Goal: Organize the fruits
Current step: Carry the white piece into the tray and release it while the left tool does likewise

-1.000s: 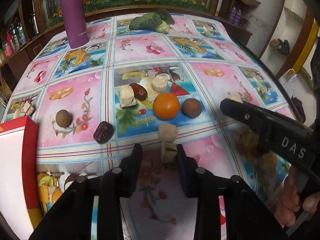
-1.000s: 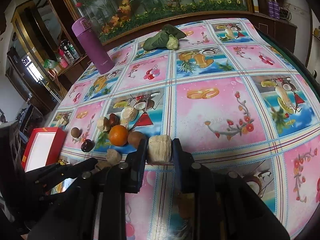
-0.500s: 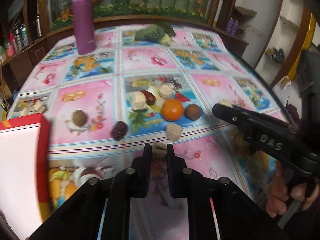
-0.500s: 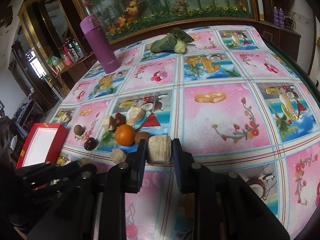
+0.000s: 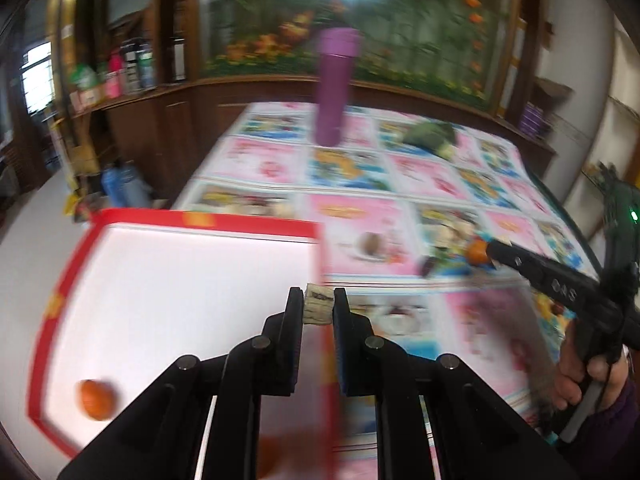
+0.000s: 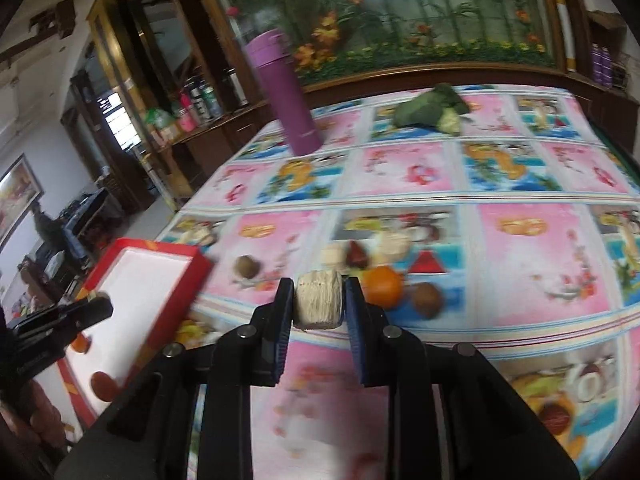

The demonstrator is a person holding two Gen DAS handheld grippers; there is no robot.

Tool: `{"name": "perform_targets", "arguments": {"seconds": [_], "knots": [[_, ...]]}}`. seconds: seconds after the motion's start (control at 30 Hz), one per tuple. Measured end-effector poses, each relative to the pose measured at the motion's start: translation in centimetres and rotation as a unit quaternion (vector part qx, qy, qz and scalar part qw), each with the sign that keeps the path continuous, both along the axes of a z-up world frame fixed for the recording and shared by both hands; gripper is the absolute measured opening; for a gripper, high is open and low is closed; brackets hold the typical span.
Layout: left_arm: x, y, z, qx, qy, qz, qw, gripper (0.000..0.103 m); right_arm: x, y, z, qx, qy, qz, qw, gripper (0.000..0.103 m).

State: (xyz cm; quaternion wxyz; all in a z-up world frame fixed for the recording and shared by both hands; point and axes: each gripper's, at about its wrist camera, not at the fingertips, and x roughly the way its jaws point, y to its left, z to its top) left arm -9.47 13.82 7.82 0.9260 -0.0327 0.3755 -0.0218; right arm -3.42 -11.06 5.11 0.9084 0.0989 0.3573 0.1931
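Above the red-rimmed white tray point(image 5: 192, 236), the left gripper point(image 5: 318, 310) pinched 1 small pale chunk point(image 5: 319, 309), the right gripper point(image 6: 319, 300) 1 fibrous beige block point(image 6: 318, 300); both likely light and crumbly, best held by flat sides.

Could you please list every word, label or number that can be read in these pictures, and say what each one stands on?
"DAS": in pale letters on the side of the right tool, seen from the left wrist; slightly blurred.
Purple flask: a small mark low on its body, too blurred to read.
Bottles on the shelf: labels too small to read.
Tablecloth: only pictures, no legible words.
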Motion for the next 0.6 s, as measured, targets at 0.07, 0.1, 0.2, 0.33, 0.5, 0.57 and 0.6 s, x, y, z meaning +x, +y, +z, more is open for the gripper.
{"name": "perform_targets", "arguments": {"seconds": [0.07,0.1,0.2,0.33,0.5,0.57,0.6], "knots": [[-0.2,2.3,0.2,0.005,-0.004,0.028,0.9996,0.013,0.0,3.1,0.0,0.011,0.005,0.034,0.999,0.028],[-0.2,3.2,0.2,0.008,-0.004,0.039,0.9992,0.013,-0.1,5.1,0.1,0.013,0.007,0.055,0.998,0.028],[-0.4,6.1,-0.1,0.007,-0.001,0.068,0.9976,0.013,-0.4,10.2,0.4,0.017,0.008,0.103,0.994,0.028],[-0.5,9.0,-0.6,0.018,0.005,0.098,0.995,0.013,-0.8,15.6,0.5,0.023,0.016,0.15,0.988,0.028],[0.3,11.4,-1.7,0.036,0.024,0.119,0.992,0.013,-0.2,21.3,-0.8,-0.019,0.041,0.177,0.983,0.028],[0.5,12.3,-2.3,0.039,0.033,0.127,0.9906,0.013,0.1,22.5,-1.6,-0.033,0.054,0.183,0.981,0.028],[0.6,12.8,-2.6,0.045,0.038,0.132,0.9895,0.013,0.2,22.8,-1.9,-0.037,0.06,0.185,0.98,0.028]]}}
